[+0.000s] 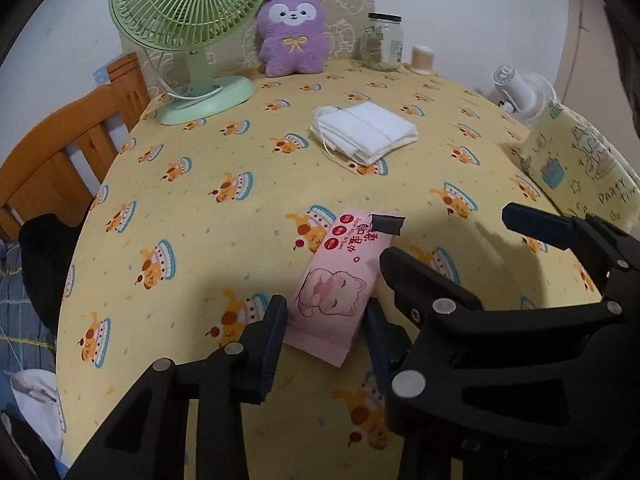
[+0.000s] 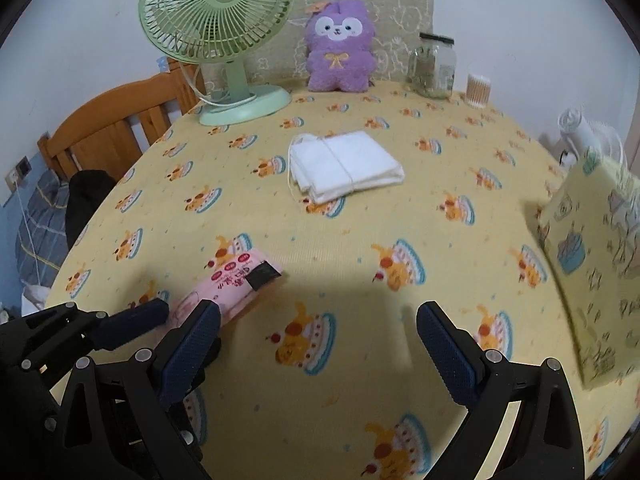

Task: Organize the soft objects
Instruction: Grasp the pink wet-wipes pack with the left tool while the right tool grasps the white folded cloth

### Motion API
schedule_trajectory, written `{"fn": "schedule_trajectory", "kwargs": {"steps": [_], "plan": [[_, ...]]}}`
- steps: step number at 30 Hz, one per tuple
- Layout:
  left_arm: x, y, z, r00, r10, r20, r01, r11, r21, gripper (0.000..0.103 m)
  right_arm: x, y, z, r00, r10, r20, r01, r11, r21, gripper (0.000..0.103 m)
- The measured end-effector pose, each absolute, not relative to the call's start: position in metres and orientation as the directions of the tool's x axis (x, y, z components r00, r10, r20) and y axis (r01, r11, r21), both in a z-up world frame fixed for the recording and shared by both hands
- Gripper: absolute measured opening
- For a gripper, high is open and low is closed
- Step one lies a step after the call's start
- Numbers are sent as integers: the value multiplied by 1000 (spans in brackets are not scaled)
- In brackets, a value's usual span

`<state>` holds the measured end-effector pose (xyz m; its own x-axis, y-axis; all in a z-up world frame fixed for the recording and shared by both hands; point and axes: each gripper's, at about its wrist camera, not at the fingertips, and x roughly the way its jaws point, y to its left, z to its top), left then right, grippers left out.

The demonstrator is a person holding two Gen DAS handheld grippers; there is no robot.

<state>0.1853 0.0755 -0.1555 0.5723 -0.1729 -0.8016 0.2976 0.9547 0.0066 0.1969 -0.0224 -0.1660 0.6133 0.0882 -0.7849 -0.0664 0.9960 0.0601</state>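
Your left gripper (image 1: pixel 324 328) sits nearest, its two padded fingers closed against the long sides of a pink pack of wet wipes (image 1: pixel 340 284), so the pack is pinched between them at its near end. That pack lies flat on the yellow tablecloth (image 1: pixel 208 184) printed with little cakes, its far end, with a dark tape tab, angled away and to the right. Just beside it on the right, your right gripper (image 2: pixel 318 322) hangs over bare cloth with its fingers spread wide and nothing between them; seen from the left camera, one of its fingers reaches close to the right edge of the pack, though you cannot tell if it touches.

Farther back, near the middle of the table, lies a folded stack of white cloths (image 1: pixel 362 134), well apart from the pack. Along the far edge, against the wall, stand a green desk fan (image 1: pixel 188 36) on the left, a purple plush toy (image 1: pixel 292 32) sitting upright beside it, then a glass jar (image 1: pixel 382 42) and a small tub of cotton swabs (image 1: pixel 423 59). At the right edge a pale yellow gift bag (image 2: pixel 592 248) with drawings stands open-side up, with a small white fan (image 1: pixel 518 94) behind it. A wooden chair back (image 1: pixel 76 152) shows beyond the table's left side.
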Motion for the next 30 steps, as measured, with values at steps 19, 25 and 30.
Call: {"fn": "schedule_trajectory", "kwargs": {"steps": [19, 25, 30], "plan": [[212, 69, -154, 578, -125, -806, 157, 987, -41, 66, 231, -33, -161, 586, 170, -792, -154, 983, 98, 100], [221, 55, -156, 559, -131, -819, 196, 980, -23, 40, 238, -42, -171, 566, 187, -803, -142, 981, 129, 100], [236, 55, -150, 557, -122, -822, 169, 985, -31, 39, 254, -48, -167, 571, 175, -802, -120, 984, 129, 100]]}}
